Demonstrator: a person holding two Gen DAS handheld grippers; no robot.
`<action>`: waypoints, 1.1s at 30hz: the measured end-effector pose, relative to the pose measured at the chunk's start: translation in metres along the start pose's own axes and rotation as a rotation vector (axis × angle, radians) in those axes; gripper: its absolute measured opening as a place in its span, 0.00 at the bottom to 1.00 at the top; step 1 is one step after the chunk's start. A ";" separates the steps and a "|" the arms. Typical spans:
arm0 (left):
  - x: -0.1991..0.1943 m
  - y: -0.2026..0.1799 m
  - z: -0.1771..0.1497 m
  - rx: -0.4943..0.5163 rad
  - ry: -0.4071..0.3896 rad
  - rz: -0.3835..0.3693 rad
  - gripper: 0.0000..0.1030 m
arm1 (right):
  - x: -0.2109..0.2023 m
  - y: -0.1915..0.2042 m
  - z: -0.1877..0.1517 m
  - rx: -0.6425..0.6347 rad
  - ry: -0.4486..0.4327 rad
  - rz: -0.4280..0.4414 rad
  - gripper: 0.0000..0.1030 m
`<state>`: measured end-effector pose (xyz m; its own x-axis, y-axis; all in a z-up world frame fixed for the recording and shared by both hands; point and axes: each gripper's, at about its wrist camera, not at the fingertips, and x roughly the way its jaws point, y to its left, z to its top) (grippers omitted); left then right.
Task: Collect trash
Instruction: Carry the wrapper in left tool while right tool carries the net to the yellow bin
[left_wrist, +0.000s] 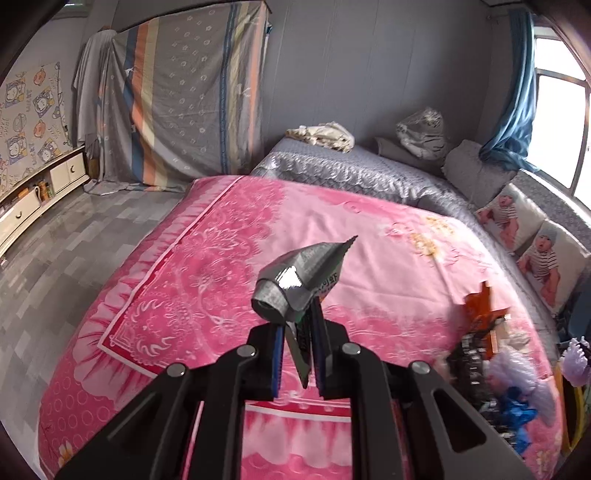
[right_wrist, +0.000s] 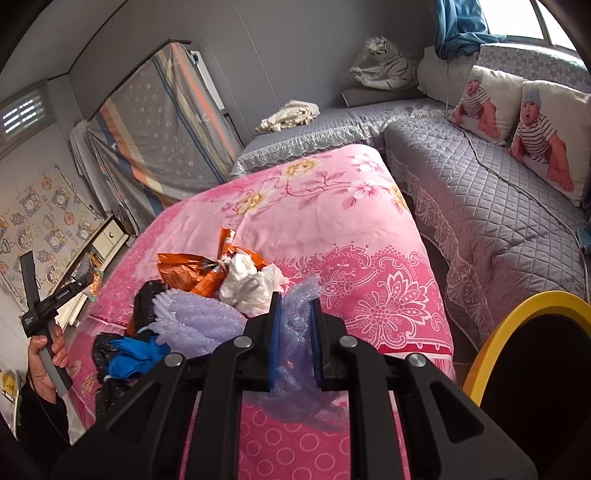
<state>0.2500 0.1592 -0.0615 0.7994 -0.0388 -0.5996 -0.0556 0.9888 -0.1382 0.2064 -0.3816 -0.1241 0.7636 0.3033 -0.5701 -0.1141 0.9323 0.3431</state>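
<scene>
Two tongs are each gripping trash above the pink bed: left tongs pinching a silver wrapper, right tongs clamping lavender bubble wrap, whose slick, dangling film risks slipping before reaching the yellow-rimmed bin.

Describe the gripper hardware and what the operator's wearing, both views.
Both the left gripper and right gripper are matte black, with angular cut-out linkage arms, silver round pivot pins and blue pads lining the fingers. The left handle has small white lettering. The person's sleeve is dark.
</scene>
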 end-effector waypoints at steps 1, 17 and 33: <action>-0.005 -0.006 0.001 0.006 -0.010 -0.010 0.12 | -0.006 0.000 0.000 -0.001 -0.010 0.001 0.13; -0.050 -0.134 -0.004 0.165 -0.064 -0.286 0.12 | -0.104 -0.029 -0.004 0.024 -0.195 -0.076 0.13; -0.065 -0.256 -0.038 0.284 -0.034 -0.546 0.12 | -0.197 -0.104 -0.028 0.192 -0.357 -0.235 0.13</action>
<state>0.1895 -0.0967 -0.0168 0.6866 -0.5501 -0.4754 0.5245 0.8276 -0.2000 0.0500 -0.5332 -0.0679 0.9292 -0.0302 -0.3682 0.1823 0.9043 0.3860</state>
